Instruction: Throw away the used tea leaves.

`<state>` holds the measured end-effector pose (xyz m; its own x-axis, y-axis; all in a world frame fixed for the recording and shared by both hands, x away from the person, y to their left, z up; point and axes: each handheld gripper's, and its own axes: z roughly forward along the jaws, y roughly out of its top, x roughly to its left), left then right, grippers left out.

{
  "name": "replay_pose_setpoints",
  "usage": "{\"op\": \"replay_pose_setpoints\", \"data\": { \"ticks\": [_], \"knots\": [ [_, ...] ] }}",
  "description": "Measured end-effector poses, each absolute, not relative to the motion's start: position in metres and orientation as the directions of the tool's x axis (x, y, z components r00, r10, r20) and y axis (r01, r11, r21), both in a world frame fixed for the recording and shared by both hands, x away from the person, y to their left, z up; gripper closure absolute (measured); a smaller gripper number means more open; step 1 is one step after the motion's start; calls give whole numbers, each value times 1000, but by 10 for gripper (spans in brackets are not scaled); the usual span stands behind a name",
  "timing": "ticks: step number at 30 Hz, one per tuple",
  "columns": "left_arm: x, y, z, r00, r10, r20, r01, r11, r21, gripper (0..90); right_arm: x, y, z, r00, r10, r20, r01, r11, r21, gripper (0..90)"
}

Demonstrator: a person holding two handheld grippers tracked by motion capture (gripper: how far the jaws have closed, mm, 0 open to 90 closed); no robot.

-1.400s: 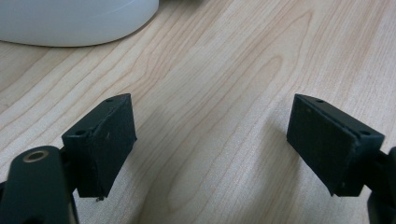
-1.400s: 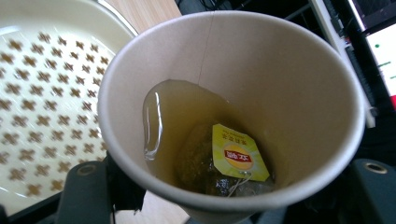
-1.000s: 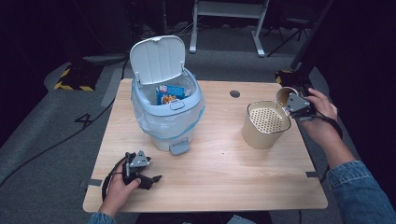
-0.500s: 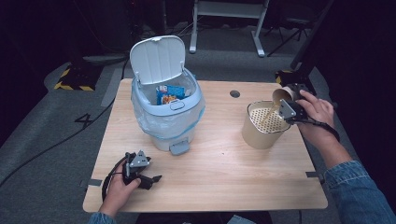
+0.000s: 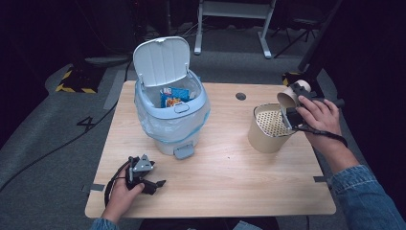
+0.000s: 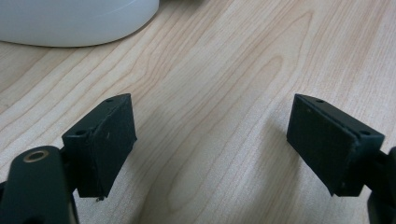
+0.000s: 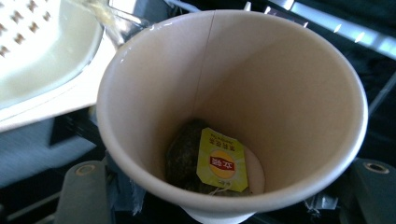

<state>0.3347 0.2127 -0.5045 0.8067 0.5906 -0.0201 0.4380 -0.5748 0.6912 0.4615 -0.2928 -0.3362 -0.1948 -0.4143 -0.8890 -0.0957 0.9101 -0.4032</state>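
My right gripper [image 5: 293,106] is shut on a tan paper cup [image 5: 288,98], held tilted at the right rim of a beige container with a perforated insert [image 5: 268,125]. In the right gripper view the cup [image 7: 280,93] opens toward the camera between the two jaws. At its bottom lies a dark wet tea bag [image 7: 182,154] with a yellow tag [image 7: 220,161]. The container's insert [image 7: 42,56] is at the upper left of that view. My left gripper [image 5: 155,184] rests on the wooden table [image 5: 230,172] at the front left, open, with bare wood between its jaws [image 6: 210,144].
A light blue pedal bin [image 5: 172,120] with a plastic liner stands at the back left, its white lid [image 5: 162,60] raised. A blue and orange snack wrapper [image 5: 173,97] lies inside. A round cable hole [image 5: 241,96] is in the table behind the container.
My right hand has carried the cup a little to the left, closer over the beige container's rim. The left gripper has stayed where it was.
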Motion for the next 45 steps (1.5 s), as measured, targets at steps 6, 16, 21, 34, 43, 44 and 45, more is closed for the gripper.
{"op": "replay_pose_setpoints", "data": {
  "ticks": [6,16,21,34,43,44,45],
  "knots": [
    [335,213,-504,807,590,-20,438,-575,691,159,458,-284,-341,-108,-584,-805,-81,812,-579,313],
    [335,213,-504,807,590,-20,438,-575,691,159,453,-278,-345,-6,-739,-673,-6,673,-739,314],
    [335,213,-504,807,590,-20,438,-575,691,159,450,-274,-353,36,-837,-546,32,547,-836,314],
    [335,213,-504,807,590,-20,438,-575,691,159,448,-271,-354,54,-905,-422,68,425,-903,314],
    [335,213,-504,807,590,-20,438,-575,691,159,449,-273,-350,28,-847,-531,34,532,-846,310],
    [335,213,-504,807,590,-21,438,-575,691,159,450,-275,-348,-7,-773,-635,-12,635,-773,309],
    [335,213,-504,807,590,-21,438,-575,691,159,450,-276,-347,-20,-736,-677,-23,677,-735,309]
  ]
}}
